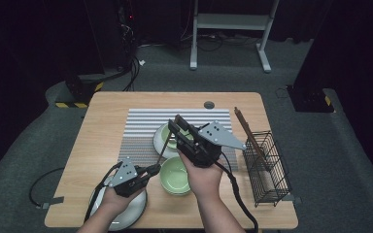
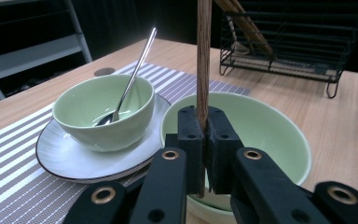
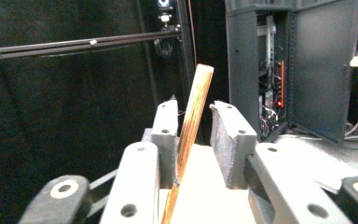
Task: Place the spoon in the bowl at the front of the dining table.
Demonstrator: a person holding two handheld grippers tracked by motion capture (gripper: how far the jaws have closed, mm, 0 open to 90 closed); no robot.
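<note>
Two grippers share one wooden chopstick above the middle of the counter. The left gripper, near the front edge, has its jaws pressed tight together on the lower part of the stick. The stick rises straight up from them in the left gripper view. The right gripper is farther from the front edge, over the striped mat. Its jaws stand a little apart with the top part of the chopstick between them. The stick leans on one jaw, and the other jaw is not touching it.

Under the left gripper sits a big green bowl. Just beside it, a smaller green bowl stands on a grey plate on the mat, and a metal spoon leans inside that bowl. A black wire basket stands by the right edge of the counter, with more brown sticks poking out of it. Another grey plate lies at the front edge, under the left hand.
</note>
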